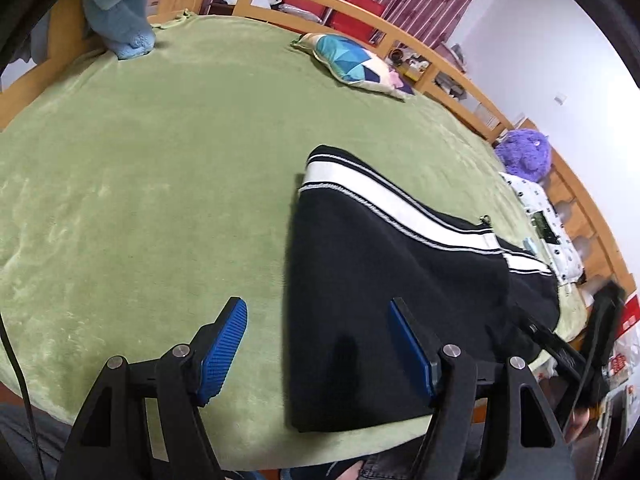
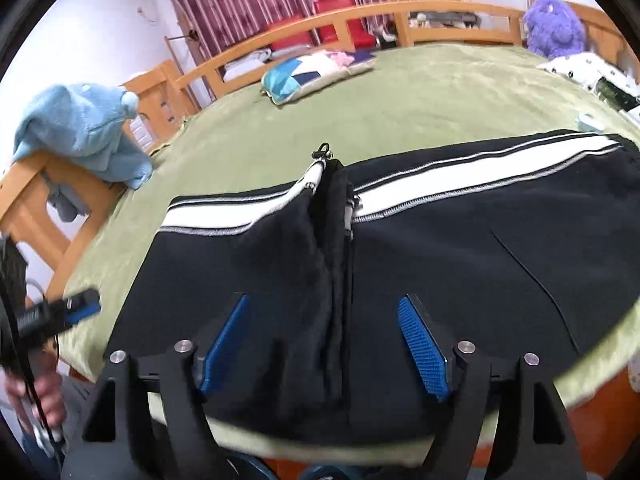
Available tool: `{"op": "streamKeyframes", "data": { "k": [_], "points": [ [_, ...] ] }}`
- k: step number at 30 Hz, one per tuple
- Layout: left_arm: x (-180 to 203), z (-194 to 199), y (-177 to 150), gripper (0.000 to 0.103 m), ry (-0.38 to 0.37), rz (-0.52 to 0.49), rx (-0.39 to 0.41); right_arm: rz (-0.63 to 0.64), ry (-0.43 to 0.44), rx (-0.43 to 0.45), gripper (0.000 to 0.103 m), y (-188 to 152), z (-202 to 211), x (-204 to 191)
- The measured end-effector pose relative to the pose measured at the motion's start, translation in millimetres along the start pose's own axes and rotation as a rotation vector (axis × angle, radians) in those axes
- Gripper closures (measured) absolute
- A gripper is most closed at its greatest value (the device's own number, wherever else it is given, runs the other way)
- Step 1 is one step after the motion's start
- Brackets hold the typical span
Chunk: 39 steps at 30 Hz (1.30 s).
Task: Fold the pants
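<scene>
The green blanket (image 2: 400,92) covers the bed beneath me. On it, toward its near edge, the black pants (image 2: 460,248) with white side stripes lie folded flat. My right gripper (image 2: 324,344) hangs over the pants' middle fold, jaws apart, gripping nothing. My left gripper (image 1: 316,344) hangs at the pants' end, jaws apart, one finger over blanket, one over cloth.

Pants (image 2: 440,264): matt black knit cloth. Bed blanket (image 1: 160,160): plush green fleece. My claw pads (image 2: 422,346): ribbed blue rubber. Rail (image 1: 460,92): smooth wood.
</scene>
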<state>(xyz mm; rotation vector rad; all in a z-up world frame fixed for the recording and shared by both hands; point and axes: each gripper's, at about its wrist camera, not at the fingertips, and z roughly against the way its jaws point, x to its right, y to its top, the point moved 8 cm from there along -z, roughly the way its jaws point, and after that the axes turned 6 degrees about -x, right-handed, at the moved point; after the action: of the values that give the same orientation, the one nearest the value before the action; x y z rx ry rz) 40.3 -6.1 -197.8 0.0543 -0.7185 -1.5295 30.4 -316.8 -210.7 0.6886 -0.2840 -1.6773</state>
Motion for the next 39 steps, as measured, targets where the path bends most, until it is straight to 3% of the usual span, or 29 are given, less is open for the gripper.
{"op": "streamKeyframes", "data": {
  "k": [2, 4, 7, 8, 10, 15, 17, 18, 21, 23, 26, 30, 32, 39],
  "points": [
    [-1, 0, 1, 0.033, 0.017, -0.006, 0.004, -0.029, -0.013, -0.075, 0.03, 2, -33, 4],
    [-1, -1, 1, 0.033, 0.036, -0.01, 0.004, -0.004, -0.04, -0.097, 0.032, 3, -52, 0],
    [0, -1, 3, 0.033, 0.06, -0.022, 0.007, 0.062, -0.028, -0.079, 0.079, 8, -52, -12],
    [1, -1, 4, 0.033, 0.064, -0.025, 0.009, 0.06, -0.019, -0.061, 0.088, 10, -48, -12],
    [4, -1, 5, 0.033, 0.067, -0.034, 0.011, 0.041, 0.043, -0.033, 0.091, 17, -37, -10],
    [10, 2, 5, 0.033, 0.073, -0.054, 0.013, 0.004, 0.089, 0.087, 0.092, 42, 8, 6],
    [12, 5, 5, 0.033, 0.073, -0.062, 0.023, -0.03, 0.043, 0.119, 0.092, 48, 20, 23],
    [14, 6, 6, 0.033, 0.072, -0.063, 0.027, -0.039, 0.016, 0.112, 0.092, 49, 16, 31],
    [17, 7, 7, 0.033, 0.068, -0.068, 0.029, -0.062, -0.035, -0.015, 0.09, 34, -22, 47],
    [18, 6, 7, 0.033, 0.068, -0.072, 0.03, -0.041, -0.084, -0.078, 0.075, 23, -40, 47],
    [17, 6, 4, 0.033, 0.073, -0.072, 0.032, 0.006, -0.119, -0.056, 0.064, 16, -29, 39],
    [15, 6, 1, 0.033, 0.074, -0.073, 0.031, -0.035, -0.133, 0.026, 0.063, 3, 10, 38],
    [14, 5, -1, 0.033, 0.061, -0.078, 0.027, -0.018, -0.135, 0.035, 0.058, -9, 20, 36],
    [7, 6, -6, 0.044, 0.063, -0.061, 0.057, 0.101, -0.296, 0.026, 0.058, -41, 14, 28]
  ]
}}
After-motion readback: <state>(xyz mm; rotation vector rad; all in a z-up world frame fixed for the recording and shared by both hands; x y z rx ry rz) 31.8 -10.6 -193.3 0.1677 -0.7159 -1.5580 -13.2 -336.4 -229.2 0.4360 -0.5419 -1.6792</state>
